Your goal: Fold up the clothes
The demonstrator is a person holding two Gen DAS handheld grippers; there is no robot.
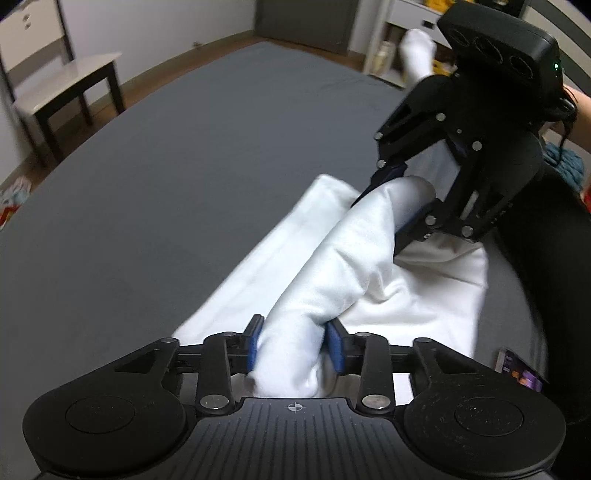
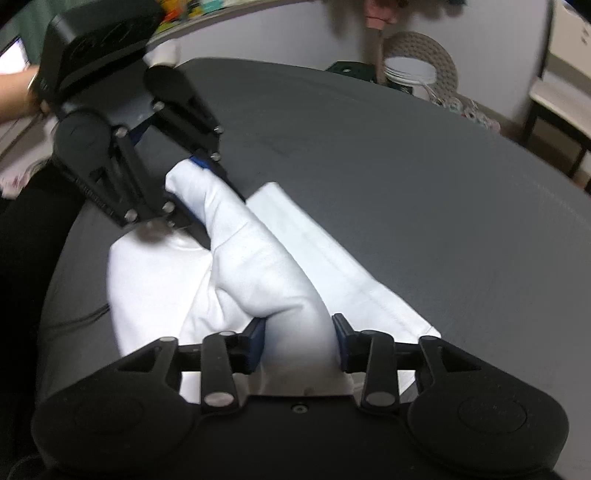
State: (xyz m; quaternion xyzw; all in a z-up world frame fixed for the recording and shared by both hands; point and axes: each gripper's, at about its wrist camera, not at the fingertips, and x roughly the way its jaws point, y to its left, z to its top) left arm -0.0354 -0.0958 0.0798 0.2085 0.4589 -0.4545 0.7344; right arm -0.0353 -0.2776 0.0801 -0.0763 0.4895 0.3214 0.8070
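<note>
A white garment (image 1: 388, 295) (image 2: 155, 273) lies partly folded on the dark grey bed sheet (image 1: 166, 184) (image 2: 406, 184). A thick fold of it is lifted into a ridge between the two grippers. My left gripper (image 1: 295, 343) is shut on one end of that ridge, its blue pads pressing the cloth on both sides. My right gripper (image 2: 299, 339) is shut on the other end. Each gripper shows in the other's view: the right gripper (image 1: 400, 195) at upper right, the left gripper (image 2: 199, 181) at upper left.
A person's dark-clothed body (image 1: 546, 277) sits at the bed's edge. A small table (image 1: 66, 85) stands past the far bed edge, a shelf (image 1: 406, 33) behind. A small purple card (image 1: 521, 373) lies on the sheet. A lidded basket (image 2: 417, 66) stands beyond the bed.
</note>
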